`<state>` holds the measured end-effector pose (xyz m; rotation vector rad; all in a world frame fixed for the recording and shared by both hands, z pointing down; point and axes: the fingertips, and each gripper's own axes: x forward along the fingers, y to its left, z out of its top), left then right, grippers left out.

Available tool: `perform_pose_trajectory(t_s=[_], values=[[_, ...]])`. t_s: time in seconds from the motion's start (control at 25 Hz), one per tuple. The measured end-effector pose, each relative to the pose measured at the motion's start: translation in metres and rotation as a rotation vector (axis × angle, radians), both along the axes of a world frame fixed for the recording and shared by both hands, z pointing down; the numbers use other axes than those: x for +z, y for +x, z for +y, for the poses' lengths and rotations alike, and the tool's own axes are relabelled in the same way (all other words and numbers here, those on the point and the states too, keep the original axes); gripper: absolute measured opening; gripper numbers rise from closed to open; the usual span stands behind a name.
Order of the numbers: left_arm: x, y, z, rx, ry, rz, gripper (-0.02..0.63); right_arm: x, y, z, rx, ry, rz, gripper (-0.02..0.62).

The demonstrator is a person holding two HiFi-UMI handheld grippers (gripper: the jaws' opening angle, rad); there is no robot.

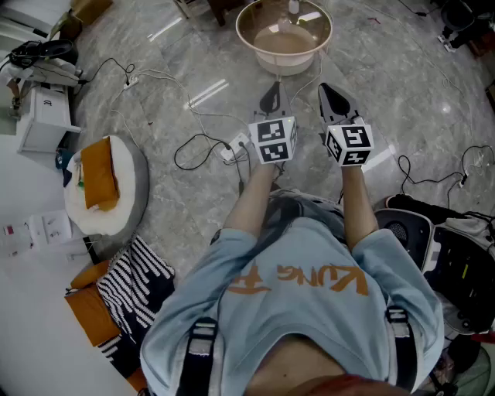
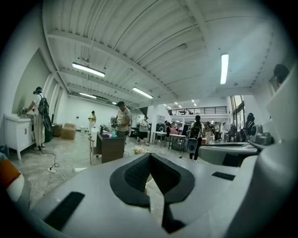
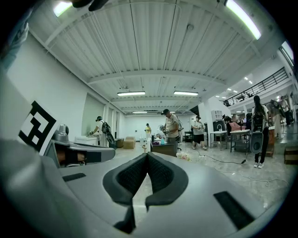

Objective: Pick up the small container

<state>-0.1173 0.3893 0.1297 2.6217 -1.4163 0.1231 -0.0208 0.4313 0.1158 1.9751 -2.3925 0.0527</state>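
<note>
Both grippers are held out level in front of the person, over a marble floor. My left gripper (image 1: 271,97) is shut, its dark pads meeting at the tip with nothing between them (image 2: 149,156). My right gripper (image 1: 334,96) is likewise shut and empty (image 3: 146,155). Ahead of both, on the floor, stands a round beige basin (image 1: 255,40); a small pale object (image 1: 294,7) sits at its far side, cut off by the frame edge. I cannot pick out a small container with certainty. Both gripper views look across a large hall.
White and black cables with a power strip (image 1: 232,149) lie on the floor just left of the grippers. A white cushion with an orange cloth (image 1: 100,186) and a white cabinet (image 1: 45,117) are at left, black equipment (image 1: 433,240) at right. Several people stand around a dark desk (image 2: 111,146).
</note>
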Motion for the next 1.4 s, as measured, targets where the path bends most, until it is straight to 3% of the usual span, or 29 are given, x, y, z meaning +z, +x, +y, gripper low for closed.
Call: perform_pose_trajectory(t_s=[0.32,0.56,0.96,1.08,1.28,1.4], values=[[0.002,0.006,-0.005,0.008,-0.008,-0.004,0.023,0.001,0.005,-0.005,-0.004,-0.001,0.010,0.011],[0.006,0.035,-0.018,0.009,-0.008,-0.009,0.023,0.007,0.049,-0.019,0.030,0.013,-0.105,0.012],[0.008,0.014,-0.032,-0.010,-0.022,0.009,0.023,0.009,0.046,-0.038,0.033,0.000,-0.117,0.012],[0.000,0.007,-0.043,-0.029,-0.008,0.042,0.023,0.000,0.041,-0.048,0.010,0.018,-0.087,0.012],[-0.032,0.014,-0.070,-0.033,0.015,0.181,0.023,-0.029,0.049,-0.089,-0.021,0.059,0.016,0.012],[-0.037,0.027,-0.094,-0.014,0.038,0.189,0.023,-0.047,0.060,-0.118,-0.022,0.096,0.030,0.012]])
